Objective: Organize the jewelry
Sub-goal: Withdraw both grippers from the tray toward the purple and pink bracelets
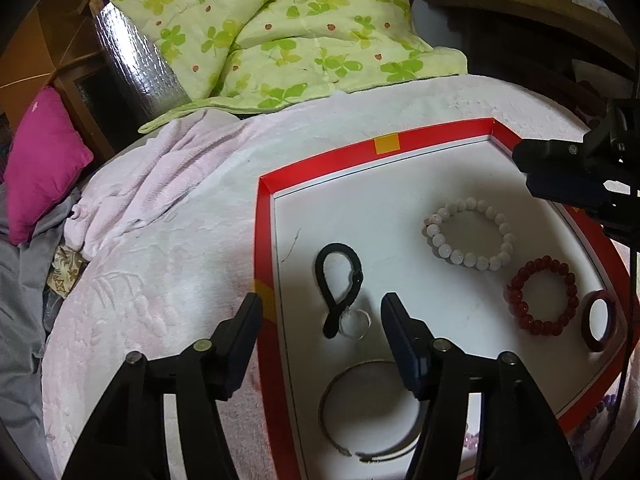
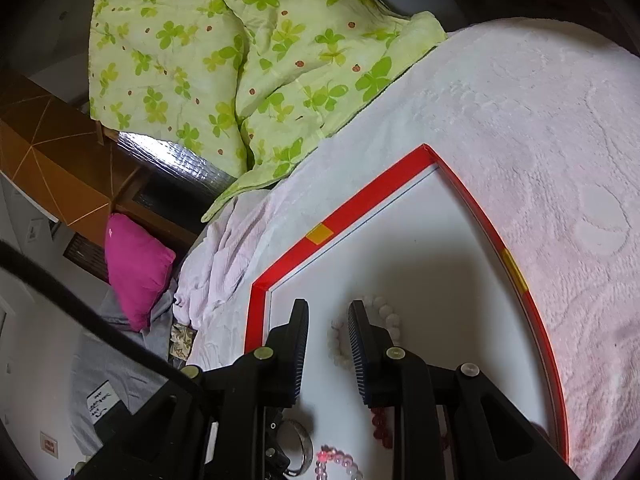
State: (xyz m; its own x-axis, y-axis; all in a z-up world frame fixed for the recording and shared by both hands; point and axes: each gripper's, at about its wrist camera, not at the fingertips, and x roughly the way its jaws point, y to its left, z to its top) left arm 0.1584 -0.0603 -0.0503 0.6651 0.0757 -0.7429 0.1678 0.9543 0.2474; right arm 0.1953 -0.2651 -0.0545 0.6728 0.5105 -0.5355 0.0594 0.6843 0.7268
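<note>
Left gripper (image 1: 320, 308) straddles tray rim (image 1: 264, 240) (spread).

text: none legible | paper slip (image 2: 102, 402): handwriting, too blurred to read

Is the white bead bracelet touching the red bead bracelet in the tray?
Apart. The left wrist view shows the white bead bracelet and the red bead bracelet lying flat with a strip of bare white tray floor between them.

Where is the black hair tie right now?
In the left wrist view the black hair tie lies on the white floor of the red-rimmed tray, near its left wall, just ahead of the open left gripper, its lower end by a clear ring.
</note>
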